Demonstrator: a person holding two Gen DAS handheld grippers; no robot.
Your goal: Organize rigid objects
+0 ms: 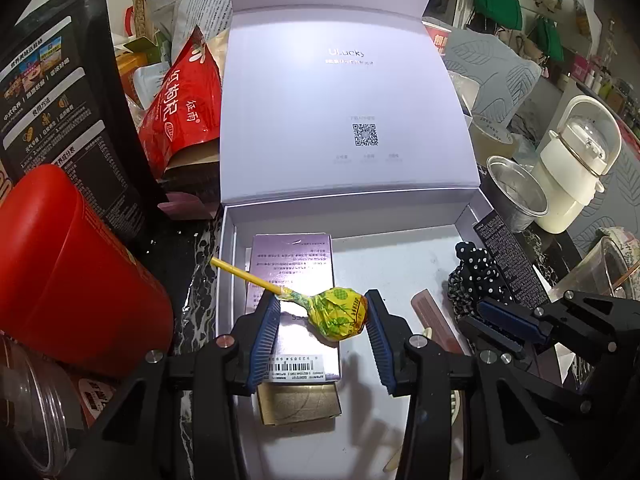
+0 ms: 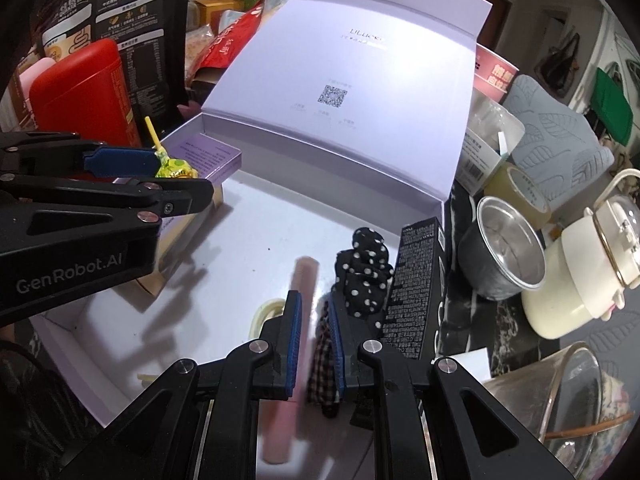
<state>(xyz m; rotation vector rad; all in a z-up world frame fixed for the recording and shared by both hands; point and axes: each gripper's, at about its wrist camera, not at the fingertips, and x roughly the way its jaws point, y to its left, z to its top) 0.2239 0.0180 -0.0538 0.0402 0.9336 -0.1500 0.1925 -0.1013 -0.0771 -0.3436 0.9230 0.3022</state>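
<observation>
You have one open lavender gift box (image 1: 230, 280) holding one wrapped lollipop (image 1: 340, 314), one purple carton (image 1: 292, 264), one gold box (image 1: 298, 404), one black carton (image 2: 416, 280), one polka-dot scrunchie (image 2: 366, 276) and one pink stick (image 2: 304, 280). Around it you have one red canister (image 1: 80, 272), one steel cup (image 2: 508, 248) and one cream kettle (image 2: 580, 280).

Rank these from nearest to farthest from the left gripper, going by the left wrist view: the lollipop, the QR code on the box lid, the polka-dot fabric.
1. Lollipop: between the left gripper's fingers, above the purple carton.
2. Polka-dot fabric: off to the right, inside the box by its right wall.
3. QR code: straight ahead, on the raised lid.
</observation>
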